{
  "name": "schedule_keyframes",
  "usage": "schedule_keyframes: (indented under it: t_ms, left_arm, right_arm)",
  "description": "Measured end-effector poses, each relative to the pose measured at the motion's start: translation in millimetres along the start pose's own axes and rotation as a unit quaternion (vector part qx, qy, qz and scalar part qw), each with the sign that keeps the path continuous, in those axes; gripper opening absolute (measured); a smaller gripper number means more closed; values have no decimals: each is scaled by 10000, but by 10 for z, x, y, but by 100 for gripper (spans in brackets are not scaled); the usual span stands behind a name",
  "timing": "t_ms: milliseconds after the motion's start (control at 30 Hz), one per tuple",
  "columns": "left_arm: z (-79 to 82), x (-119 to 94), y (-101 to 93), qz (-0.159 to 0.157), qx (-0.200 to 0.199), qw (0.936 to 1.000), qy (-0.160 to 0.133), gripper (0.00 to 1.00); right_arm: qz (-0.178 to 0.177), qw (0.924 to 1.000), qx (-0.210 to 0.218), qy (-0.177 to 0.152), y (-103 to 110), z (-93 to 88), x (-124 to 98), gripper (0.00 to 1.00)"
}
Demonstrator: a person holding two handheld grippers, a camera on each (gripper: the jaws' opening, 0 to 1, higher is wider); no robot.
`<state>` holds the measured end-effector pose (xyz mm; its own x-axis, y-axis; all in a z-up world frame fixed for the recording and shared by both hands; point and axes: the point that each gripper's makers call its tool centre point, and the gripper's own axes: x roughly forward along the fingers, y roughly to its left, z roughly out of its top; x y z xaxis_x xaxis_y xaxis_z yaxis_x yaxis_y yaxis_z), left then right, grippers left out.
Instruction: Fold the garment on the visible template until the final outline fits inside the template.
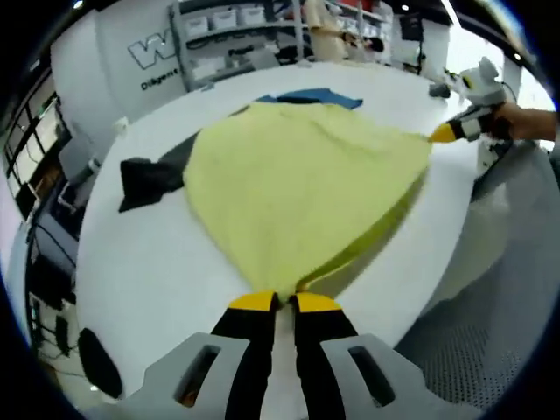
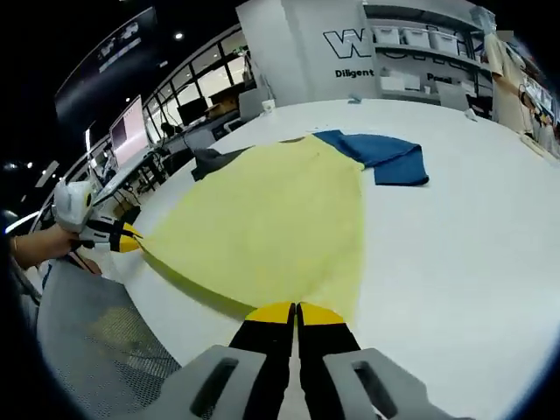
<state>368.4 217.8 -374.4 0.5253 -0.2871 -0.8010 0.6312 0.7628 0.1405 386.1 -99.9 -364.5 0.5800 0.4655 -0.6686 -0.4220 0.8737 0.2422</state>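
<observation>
We see a yellow garment (image 1: 302, 188) spread on a white table (image 1: 149, 271), each corner pinched in closed left tongs (image 1: 283, 303) and right tongs (image 2: 296, 310); blue cloth (image 2: 385, 156), perhaps another garment, lies beyond.

White table (image 1: 157, 271) w/ yellow garment (image 1: 297, 192), blue cloth (image 2: 385, 156), black cloth (image 1: 149, 179)

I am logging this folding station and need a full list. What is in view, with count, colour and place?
garment: one, yellow, spread on the table, held at two corners
blue cloth: one, blue, beyond the garment
dark cloth: one, black, at the garment's far side
table: one, white
shelving: with white boxes, background
left gripper: yellow tips, shut on the garment
right gripper: yellow tips, shut on the garment
hand: one, holding the right gripper
</observation>
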Motion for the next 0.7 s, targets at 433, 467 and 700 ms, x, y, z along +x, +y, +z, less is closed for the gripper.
schedule_keyframes:
  t_ms: [433, 467, 700]
  left_arm:
    - [-261, -42, -52, -403, 1316, 9879, 720, 4]
    - [-246, -76, -76, -413, 1322, 9877, 730, 4]
    - [-308, -45, -86, -446, 1436, 9856, 776, 3]
  right_arm:
    - [318, 9962, -156, 795, 266, -389, -6, 0]
    - [323, 9961, -150, 806, 265, -393, -9, 0]
    - [405, 9946, -157, 941, 287, -447, -9, 0]
